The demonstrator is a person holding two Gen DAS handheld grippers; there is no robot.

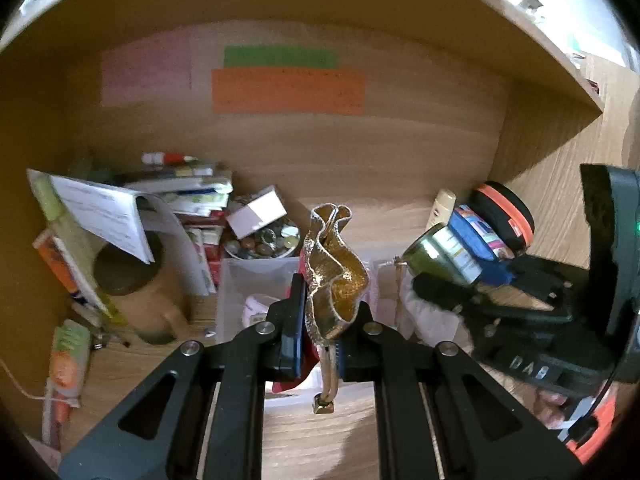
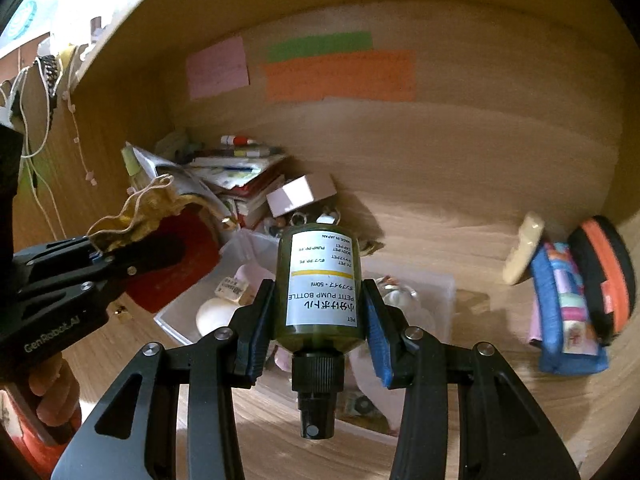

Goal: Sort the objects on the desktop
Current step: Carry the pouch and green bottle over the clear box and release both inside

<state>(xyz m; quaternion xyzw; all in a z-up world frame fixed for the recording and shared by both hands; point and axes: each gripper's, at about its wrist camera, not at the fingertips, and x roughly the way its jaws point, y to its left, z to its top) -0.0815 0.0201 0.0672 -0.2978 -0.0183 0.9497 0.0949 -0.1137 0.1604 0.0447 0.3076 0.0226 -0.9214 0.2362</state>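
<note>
My left gripper (image 1: 320, 320) is shut on a gold drawstring pouch (image 1: 332, 268) with a red lining, held above a clear plastic box (image 1: 256, 276). The pouch also shows at the left of the right wrist view (image 2: 132, 212). My right gripper (image 2: 320, 304) is shut on a small green pump bottle (image 2: 320, 292) with a white label, its black pump pointing back at the camera. It hangs above a second clear box (image 2: 432, 284). The bottle also shows in the left wrist view (image 1: 444, 256), right of the pouch.
A messy stack of books and papers (image 1: 176, 200) fills the back left, with a small white box (image 1: 260, 212) and a dish of trinkets (image 1: 264, 240). A tan mug (image 1: 140, 296) stands left. Blue and black-orange pouches (image 2: 576, 300) lean at the right wall. Coloured notes (image 1: 288, 88) hang on the back panel.
</note>
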